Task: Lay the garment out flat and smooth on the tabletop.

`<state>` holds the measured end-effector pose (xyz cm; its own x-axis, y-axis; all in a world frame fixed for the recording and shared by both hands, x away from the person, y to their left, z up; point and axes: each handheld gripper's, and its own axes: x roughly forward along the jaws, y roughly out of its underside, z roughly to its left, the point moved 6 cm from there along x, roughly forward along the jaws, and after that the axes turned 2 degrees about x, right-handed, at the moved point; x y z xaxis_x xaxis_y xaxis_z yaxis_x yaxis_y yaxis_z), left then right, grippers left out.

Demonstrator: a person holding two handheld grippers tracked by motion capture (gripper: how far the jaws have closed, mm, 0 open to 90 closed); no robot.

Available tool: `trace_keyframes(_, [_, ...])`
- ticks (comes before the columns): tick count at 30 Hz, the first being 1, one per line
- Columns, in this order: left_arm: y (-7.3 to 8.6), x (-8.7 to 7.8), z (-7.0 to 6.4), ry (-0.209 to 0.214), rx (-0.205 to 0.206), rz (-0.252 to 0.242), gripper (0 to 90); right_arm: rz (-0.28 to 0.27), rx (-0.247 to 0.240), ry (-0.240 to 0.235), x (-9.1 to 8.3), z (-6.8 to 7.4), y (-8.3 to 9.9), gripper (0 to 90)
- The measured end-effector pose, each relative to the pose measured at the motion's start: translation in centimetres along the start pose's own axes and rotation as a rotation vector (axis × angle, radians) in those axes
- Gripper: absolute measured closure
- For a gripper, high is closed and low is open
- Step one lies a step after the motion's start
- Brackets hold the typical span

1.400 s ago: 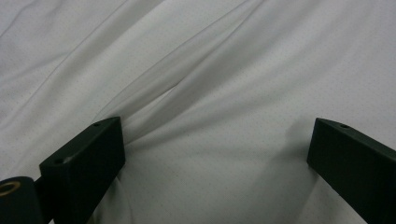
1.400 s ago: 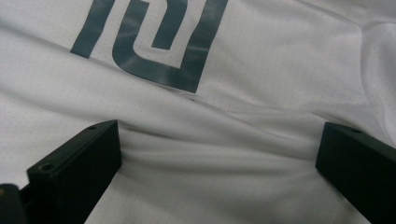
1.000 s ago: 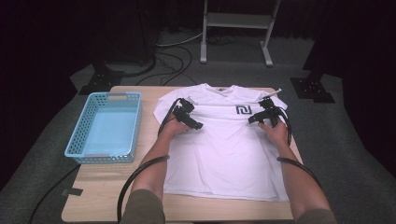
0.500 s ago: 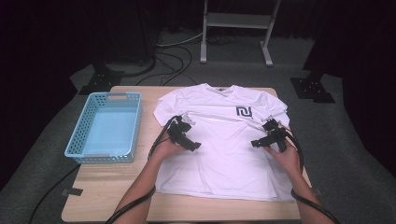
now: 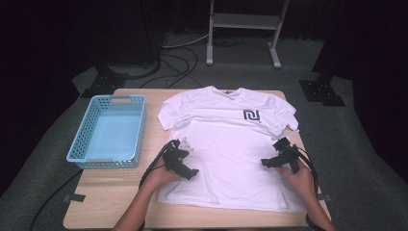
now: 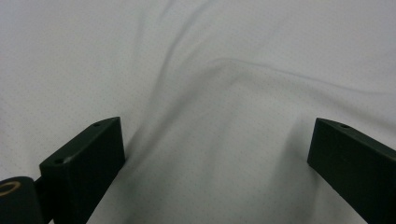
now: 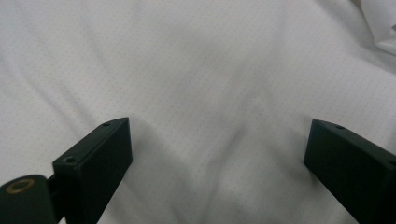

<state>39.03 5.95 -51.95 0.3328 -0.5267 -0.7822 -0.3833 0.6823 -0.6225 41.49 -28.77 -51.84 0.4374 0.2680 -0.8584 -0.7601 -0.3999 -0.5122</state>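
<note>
A white t-shirt [image 5: 231, 144] with a dark chest logo [image 5: 251, 116] lies flat, face up, on the wooden table [image 5: 110, 197]. My left gripper [image 5: 182, 162] rests over the shirt's left side, near its edge. Its jaws stand wide apart above lightly wrinkled white cloth [image 6: 219, 116]. My right gripper [image 5: 278, 156] hovers over the shirt's right side, below the sleeve. Its jaws are also spread wide over the white fabric [image 7: 215, 102], with nothing held between them.
A light blue plastic basket [image 5: 109, 131] stands on the table's left part, beside the shirt. Bare wood shows along the table's front edge. Cables, black stand bases [image 5: 321, 91] and a metal frame [image 5: 243, 29] sit on the grey floor beyond the table.
Both grippers have slid from the shirt's sleeve level down toward me along its two sides. The shirt lies as before.
</note>
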Motion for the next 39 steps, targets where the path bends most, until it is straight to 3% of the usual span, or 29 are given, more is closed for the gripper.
trace_keyframes(11, [2.0,-1.6,-3.3,0.017,0.000,-0.014,2.9,-0.004,-0.025,-0.015,-1.1,1.0,2.2,5.5])
trace_keyframes(23, [2.9,-2.5,-5.6,0.031,0.003,-0.012,2.9,-0.018,-0.030,-0.020,-2.2,1.7,4.2,4.1])
trace_keyframes(25, [3.0,-2.6,-5.7,0.010,0.005,-0.017,2.9,-0.011,-0.032,-0.010,-2.4,1.6,4.3,5.2])
trace_keyframes(27, [3.2,-2.6,-5.8,0.005,0.010,-0.042,2.9,-0.054,-0.053,0.009,-3.1,1.5,4.5,6.1])
trace_keyframes(30, [3.2,-2.4,-5.6,-0.009,0.018,-0.062,3.2,-0.069,-0.055,-0.026,-3.5,1.8,5.1,5.7])
trace_keyframes(33, [2.8,-2.4,-5.2,-0.020,0.006,-0.087,3.7,-0.067,-0.083,-0.026,-3.4,2.4,5.5,5.6])
trace_keyframes(35, [2.4,-2.4,-5.0,-0.015,0.001,-0.105,3.7,-0.094,-0.096,-0.020,-3.6,2.6,5.4,5.7])
trace_keyframes(37, [1.9,-2.4,-4.7,-0.014,0.011,-0.101,3.7,-0.108,-0.095,-0.038,-3.9,3.0,5.0,5.7])
trace_keyframes(39, [1.3,-2.1,-4.4,-0.015,0.021,-0.095,3.7,-0.098,-0.125,-0.037,-3.7,3.5,4.6,5.7])
